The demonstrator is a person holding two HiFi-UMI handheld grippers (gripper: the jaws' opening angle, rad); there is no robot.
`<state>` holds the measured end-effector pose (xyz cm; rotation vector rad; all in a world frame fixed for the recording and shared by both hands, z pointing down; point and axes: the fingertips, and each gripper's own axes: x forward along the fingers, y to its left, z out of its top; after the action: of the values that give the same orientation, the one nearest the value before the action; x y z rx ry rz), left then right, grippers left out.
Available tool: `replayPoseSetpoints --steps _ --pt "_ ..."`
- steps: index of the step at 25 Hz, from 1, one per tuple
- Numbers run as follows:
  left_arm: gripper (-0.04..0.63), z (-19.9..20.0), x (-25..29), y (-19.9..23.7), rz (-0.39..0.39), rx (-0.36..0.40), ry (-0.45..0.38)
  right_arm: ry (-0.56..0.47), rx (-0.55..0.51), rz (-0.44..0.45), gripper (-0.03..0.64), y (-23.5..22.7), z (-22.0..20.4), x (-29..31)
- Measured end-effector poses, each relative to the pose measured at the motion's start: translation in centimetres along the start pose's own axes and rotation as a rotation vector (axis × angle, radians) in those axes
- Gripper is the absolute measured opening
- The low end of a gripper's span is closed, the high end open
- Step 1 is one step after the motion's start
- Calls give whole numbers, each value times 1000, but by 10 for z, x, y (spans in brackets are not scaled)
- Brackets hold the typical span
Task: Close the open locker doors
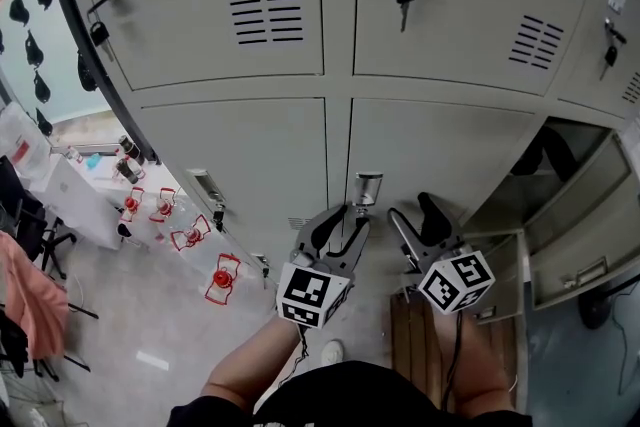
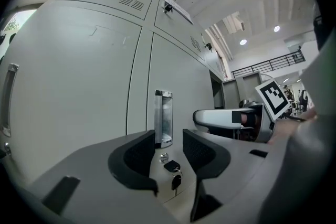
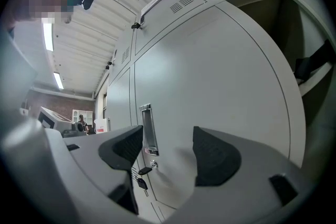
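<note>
The grey floor (image 1: 150,325) carried the lockers (image 1: 250,145) and, just beside their foot, a row of four red-and-white objects (image 1: 222,277) trailing off to the left (too small to tell what they were). A pale strip (image 1: 152,360) lay on the floor nearer the person. A slatted wooden board (image 1: 415,355) lay on it at the right. At the far left stood a white table (image 1: 75,200), with bottles (image 1: 128,152) on its top.

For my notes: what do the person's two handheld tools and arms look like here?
The left tool and right tool are grey moulded bodies with black pads. Each carries a cube of black-and-white square markers, with a thin black cable trailing back. The forearms are bare; the top is black.
</note>
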<state>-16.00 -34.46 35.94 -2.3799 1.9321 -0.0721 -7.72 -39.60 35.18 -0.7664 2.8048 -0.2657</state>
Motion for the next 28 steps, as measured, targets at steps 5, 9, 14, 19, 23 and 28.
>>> replayPoseSetpoints --steps 5,9,14,19,23,28 --pt "181 2 3 -6 -29 -26 0 -7 1 4 285 0 0 1" --pt "181 5 2 -11 -51 -12 -13 -9 5 8 285 -1 0 0" --pt "181 11 2 -20 -87 -36 -17 -10 19 12 289 -1 0 -2" --pt "181 18 5 -40 -171 -44 -32 -38 31 1 331 -2 9 -14" --pt "191 27 -6 -56 -322 -67 -62 -101 11 -90 339 9 30 -39" --pt "326 44 -121 41 -629 -184 -90 -127 -115 -314 392 182 26 -2"
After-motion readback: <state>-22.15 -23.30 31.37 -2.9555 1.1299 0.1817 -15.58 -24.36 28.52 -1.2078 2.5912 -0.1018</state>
